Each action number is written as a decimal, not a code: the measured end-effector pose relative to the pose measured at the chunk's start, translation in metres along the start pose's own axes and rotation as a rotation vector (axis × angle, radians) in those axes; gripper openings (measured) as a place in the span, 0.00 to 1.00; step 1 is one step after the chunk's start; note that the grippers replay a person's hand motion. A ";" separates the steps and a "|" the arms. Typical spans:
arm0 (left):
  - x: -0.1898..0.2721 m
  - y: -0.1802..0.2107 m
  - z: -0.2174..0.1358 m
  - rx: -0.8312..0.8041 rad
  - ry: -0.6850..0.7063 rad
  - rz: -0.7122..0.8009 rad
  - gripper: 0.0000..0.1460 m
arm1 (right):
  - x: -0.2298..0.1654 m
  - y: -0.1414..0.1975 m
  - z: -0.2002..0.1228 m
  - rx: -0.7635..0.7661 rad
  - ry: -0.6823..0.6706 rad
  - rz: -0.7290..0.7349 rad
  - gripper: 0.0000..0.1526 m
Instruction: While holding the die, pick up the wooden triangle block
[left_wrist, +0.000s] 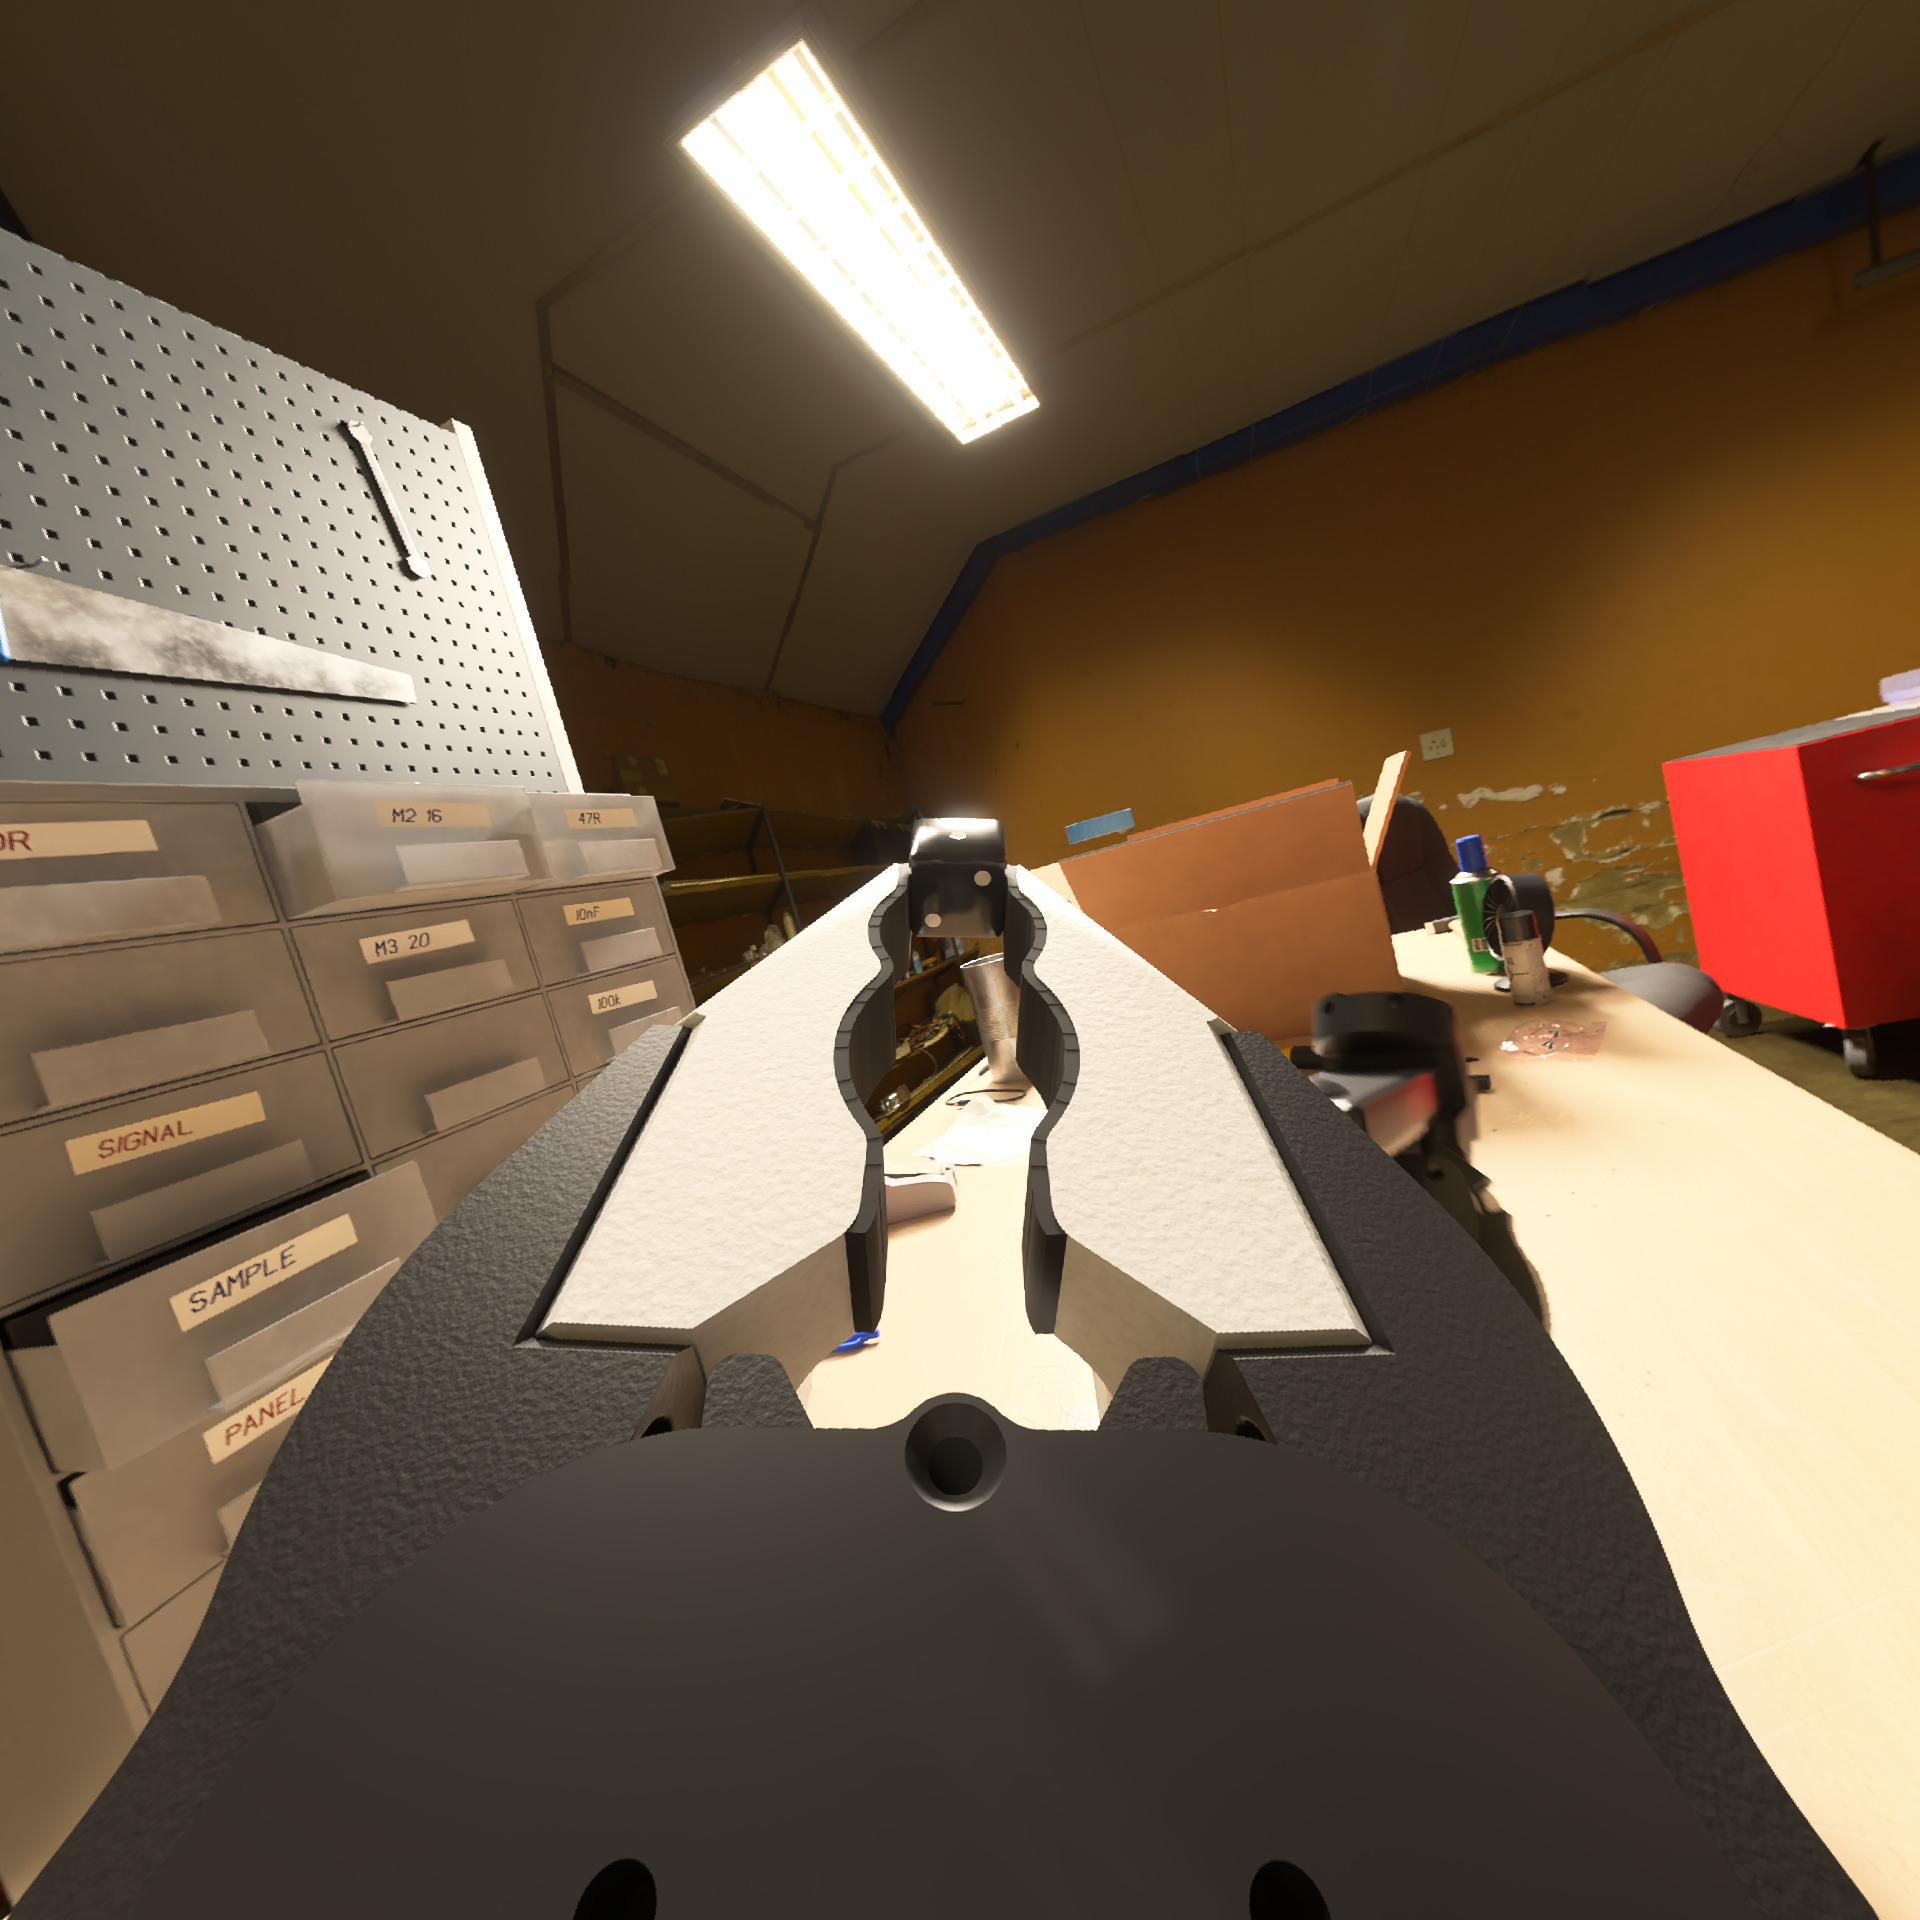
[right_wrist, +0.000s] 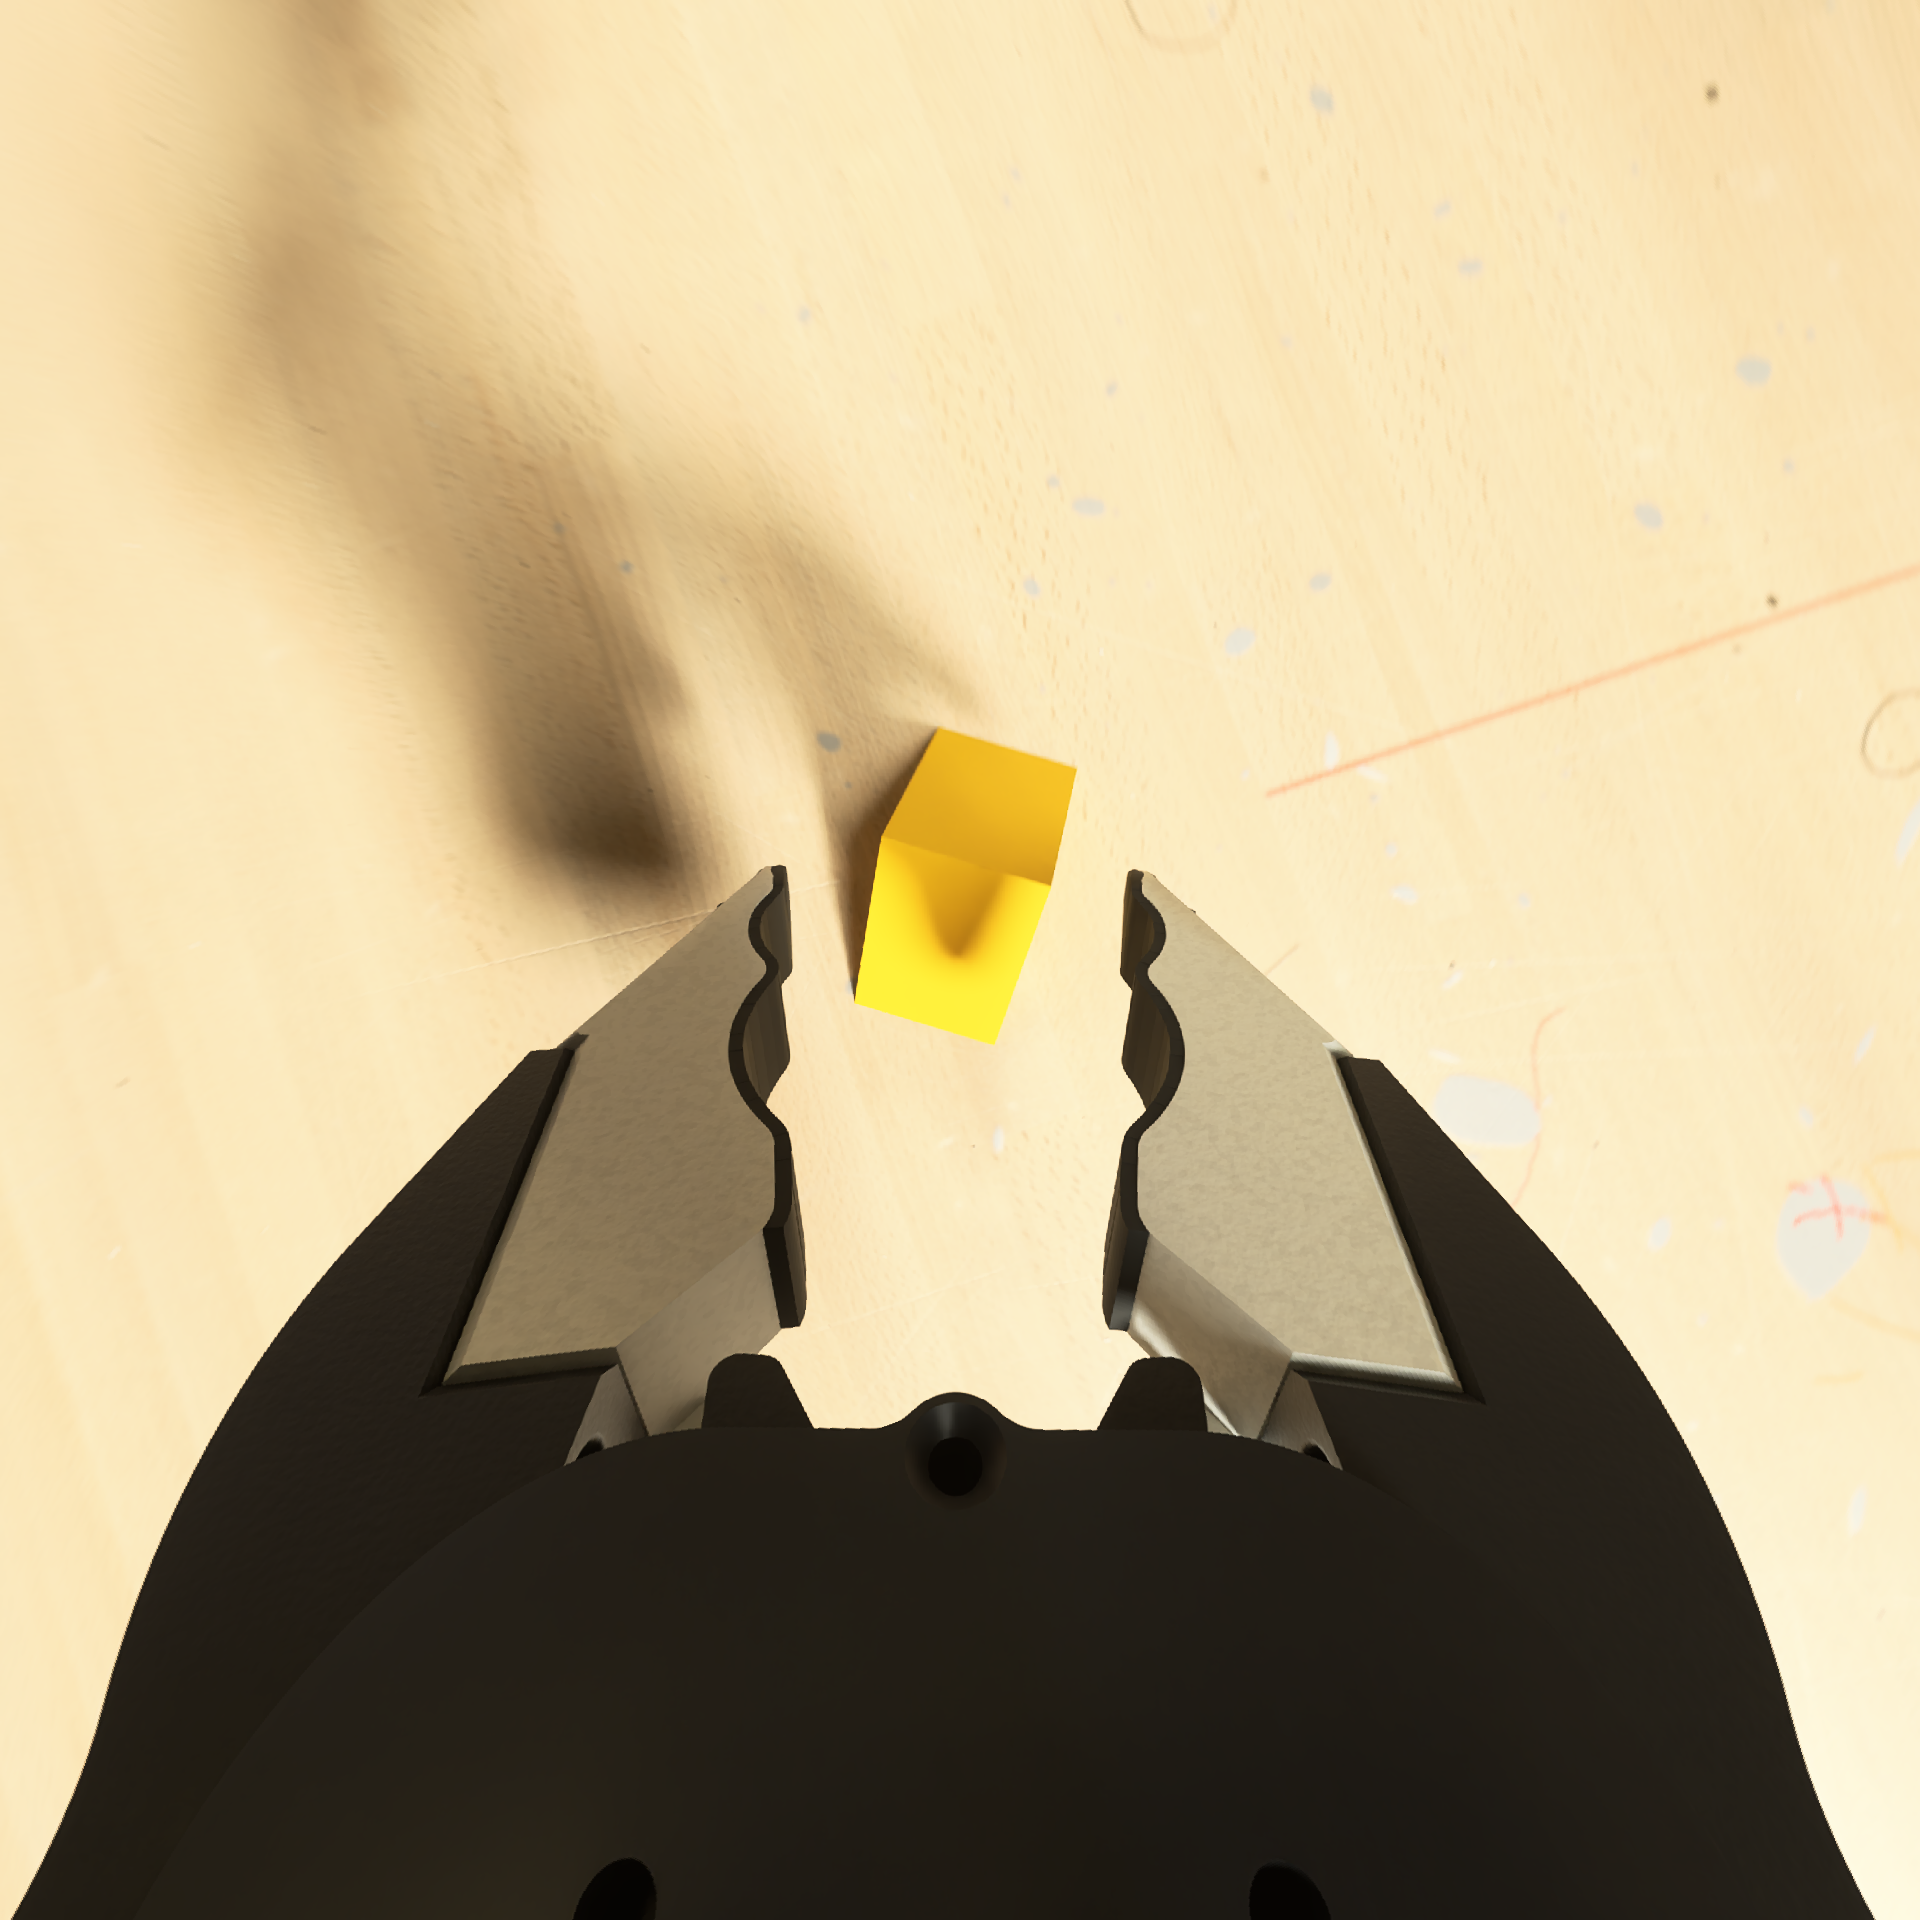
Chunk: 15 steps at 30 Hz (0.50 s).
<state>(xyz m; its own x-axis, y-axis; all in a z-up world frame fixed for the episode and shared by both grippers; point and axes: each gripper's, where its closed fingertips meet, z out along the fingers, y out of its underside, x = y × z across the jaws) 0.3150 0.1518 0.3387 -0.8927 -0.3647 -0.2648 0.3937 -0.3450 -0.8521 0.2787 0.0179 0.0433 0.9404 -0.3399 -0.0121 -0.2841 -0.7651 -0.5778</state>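
Note:
My left gripper is shut on a small black die with white pips and holds it at its fingertips, raised above the table. My right gripper is open and points down at the pale wooden table. A yellow triangle block lies on the table, in line with the gap between the fingertips and just past them. Neither finger touches it. In the left wrist view a dark, blurred shape low over the table at the right looks like the right gripper.
A grey drawer cabinet and a pegboard stand close on the left. An open cardboard box, spray cans and a metal cup are at the far end of the table. A red cabinet stands at the right.

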 end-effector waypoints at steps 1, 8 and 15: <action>0.001 -0.001 0.000 -0.003 -0.003 0.009 0.11 | -0.001 0.005 0.005 -0.015 0.042 0.013 0.42; 0.005 -0.009 0.001 0.019 0.007 0.018 0.11 | 0.002 0.015 0.027 0.017 0.185 0.176 0.36; 0.004 -0.007 0.000 0.009 0.002 0.028 0.11 | 0.009 0.011 0.028 0.106 0.181 0.239 0.26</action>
<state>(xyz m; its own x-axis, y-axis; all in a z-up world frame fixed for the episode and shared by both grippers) 0.3087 0.1528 0.3440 -0.8818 -0.3726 -0.2890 0.4202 -0.3429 -0.8401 0.2898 0.0219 0.0136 0.7983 -0.6020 -0.0182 -0.4629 -0.5940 -0.6579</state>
